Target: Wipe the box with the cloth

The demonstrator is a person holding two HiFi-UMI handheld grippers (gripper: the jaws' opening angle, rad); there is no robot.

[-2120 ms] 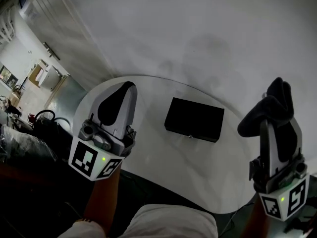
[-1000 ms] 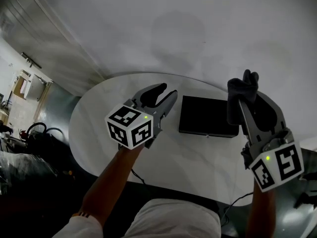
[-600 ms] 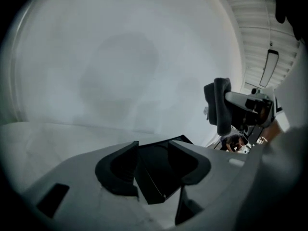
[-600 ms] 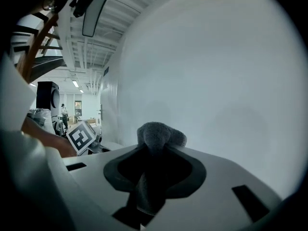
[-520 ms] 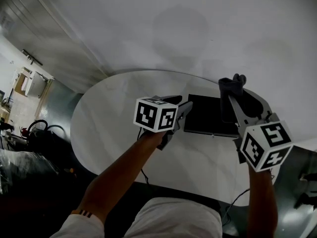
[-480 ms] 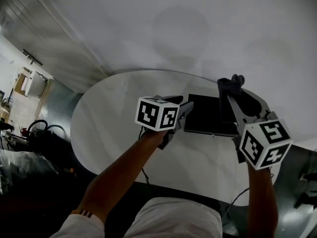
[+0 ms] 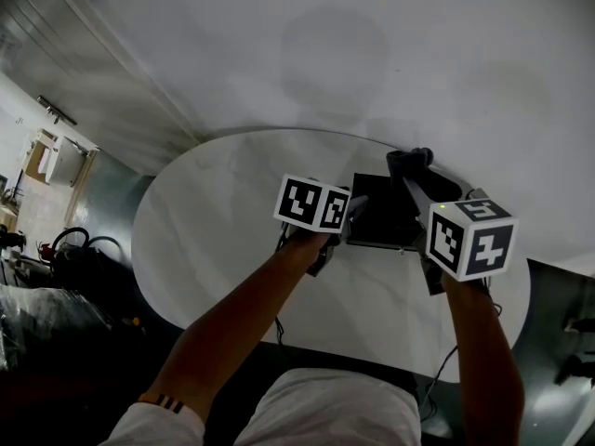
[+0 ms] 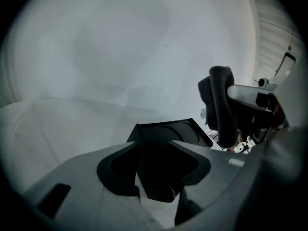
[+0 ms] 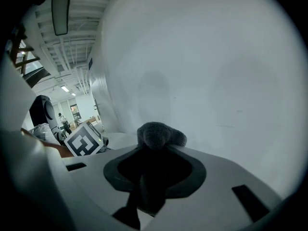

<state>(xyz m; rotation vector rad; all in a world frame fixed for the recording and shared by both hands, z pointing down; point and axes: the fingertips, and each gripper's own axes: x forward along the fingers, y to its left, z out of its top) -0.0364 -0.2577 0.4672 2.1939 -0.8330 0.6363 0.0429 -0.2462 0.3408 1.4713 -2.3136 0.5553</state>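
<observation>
White oval table (image 7: pixel 214 212): left gripper (image 8: pixel 155 146) fingers (image 8: pixel 211 154), just spread wide, straddle flat black box (image 8: pixel 167 132); right gripper (image 9: pixel 154 150) pinches fuzzy cloth (image 9: pixel 156 134).

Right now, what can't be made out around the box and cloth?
Head view: the box sides, covered by the left gripper and right gripper.
Left gripper view: its jaws have just been opening, with a box corner between them; contact unclear, near edge hidden by the gripper.
Right gripper view: box out of sight below gripper and cloth; cloth-to-box contact unknown.
</observation>
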